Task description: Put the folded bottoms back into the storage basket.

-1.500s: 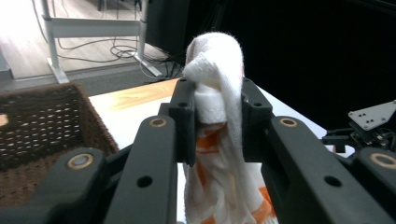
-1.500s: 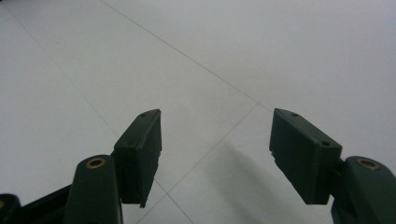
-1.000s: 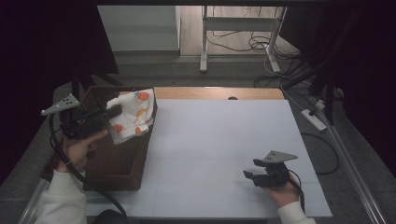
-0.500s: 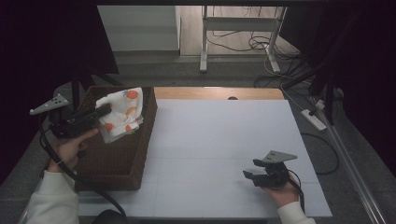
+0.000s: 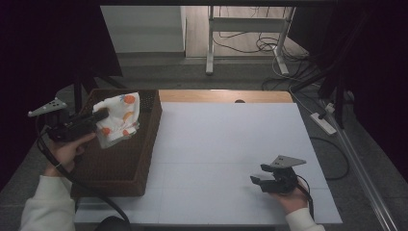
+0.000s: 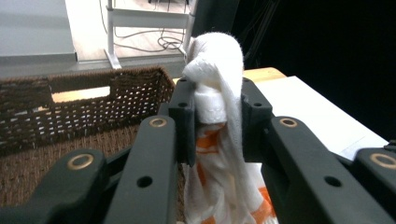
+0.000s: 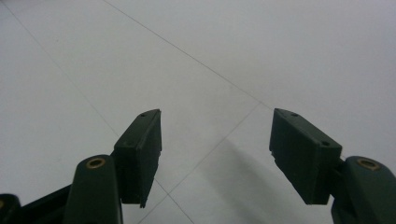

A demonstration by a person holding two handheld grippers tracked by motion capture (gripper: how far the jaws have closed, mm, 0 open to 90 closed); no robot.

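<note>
Left gripper (image 5: 98, 117) fingers clamped on white-orange cloth (image 5: 118, 118), held above the brown wicker basket (image 5: 118, 163) at worktop's (image 5: 226, 139) left edge. Right gripper (image 5: 256, 180) rests near right, fingers (image 7: 140, 154) apart, holding nothing.

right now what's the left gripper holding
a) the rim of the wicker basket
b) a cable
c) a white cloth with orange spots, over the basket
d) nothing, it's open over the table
c: the left gripper is shut on the white cloth with orange spots, which hangs from it above the brown wicker basket; the right gripper rests open on the white table, well apart.
</note>
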